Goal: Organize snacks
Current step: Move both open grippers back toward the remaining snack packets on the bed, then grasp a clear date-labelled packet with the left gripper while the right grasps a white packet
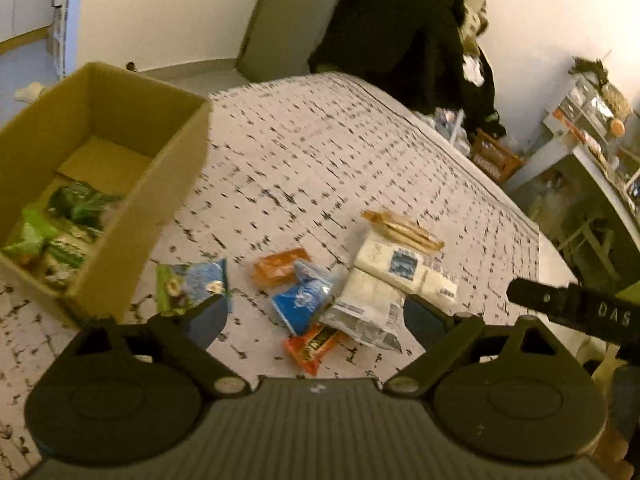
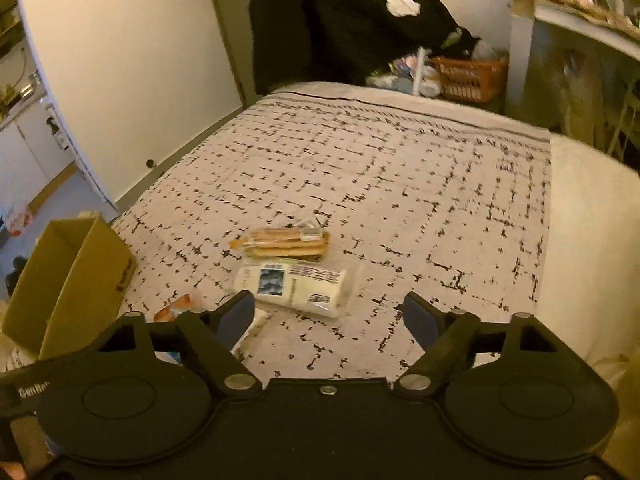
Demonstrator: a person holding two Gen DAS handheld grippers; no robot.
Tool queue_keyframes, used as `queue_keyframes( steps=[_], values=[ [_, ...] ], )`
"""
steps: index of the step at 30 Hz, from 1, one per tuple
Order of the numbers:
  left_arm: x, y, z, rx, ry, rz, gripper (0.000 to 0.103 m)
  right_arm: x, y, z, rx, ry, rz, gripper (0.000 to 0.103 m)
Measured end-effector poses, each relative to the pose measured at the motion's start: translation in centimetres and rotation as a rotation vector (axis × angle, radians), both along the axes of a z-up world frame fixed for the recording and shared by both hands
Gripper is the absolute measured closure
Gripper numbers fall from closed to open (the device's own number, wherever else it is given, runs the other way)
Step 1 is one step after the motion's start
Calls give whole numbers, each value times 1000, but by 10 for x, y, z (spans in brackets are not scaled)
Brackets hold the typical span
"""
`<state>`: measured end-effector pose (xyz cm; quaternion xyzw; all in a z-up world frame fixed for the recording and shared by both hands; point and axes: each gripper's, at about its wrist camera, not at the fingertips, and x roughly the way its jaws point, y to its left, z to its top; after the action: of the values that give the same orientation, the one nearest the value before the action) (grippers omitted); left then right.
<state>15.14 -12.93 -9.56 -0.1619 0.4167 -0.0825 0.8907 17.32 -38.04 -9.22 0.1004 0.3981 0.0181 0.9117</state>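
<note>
Snack packets lie loose on the patterned bedspread (image 1: 320, 152). My left gripper (image 1: 316, 316) hangs open above a blue packet (image 1: 300, 300), an orange-red packet (image 1: 310, 346) and a white bag (image 1: 368, 312); nothing is between its pads. A green-and-blue packet (image 1: 192, 286) lies by its left finger, an orange packet (image 1: 280, 266) beyond. The white pack (image 2: 298, 282) and the biscuit pack (image 2: 286, 242) lie ahead of my right gripper (image 2: 332, 316), which is open and empty. The cardboard box (image 1: 132, 216) at left holds green packets (image 1: 68, 220).
The box (image 2: 72, 280) stands at the bed's left side. Dark clothes (image 2: 340, 20) hang past the far end of the bed, with an orange basket (image 2: 468, 76) on the floor. Cluttered shelves (image 1: 592, 120) stand to the right. The other gripper's black body (image 1: 572, 304) reaches in at right.
</note>
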Motion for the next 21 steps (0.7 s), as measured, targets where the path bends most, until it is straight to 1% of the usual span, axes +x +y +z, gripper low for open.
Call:
queue_keyframes(
  steps=[4,6,9,14,17,21],
  values=[
    [7,-15,-3,-15,-22,-54,19,4,-5,-5,17,4,-15,28],
    [11,-23,-5,-23,-27,-80,23,5,-5,-8,19,3,0,28],
    [18,-36,-12,-28,-29,-115,27,7,-7,-11,33,10,8,32],
    [26,-52,-27,-51,-39,-180,28,14,-15,-18,77,34,-9,35],
    [29,-56,-35,-53,-33,-191,28,16,-14,-21,75,38,-6,35],
    [35,-61,-40,-62,-52,-216,28,21,-13,-27,76,55,7,35]
  ],
)
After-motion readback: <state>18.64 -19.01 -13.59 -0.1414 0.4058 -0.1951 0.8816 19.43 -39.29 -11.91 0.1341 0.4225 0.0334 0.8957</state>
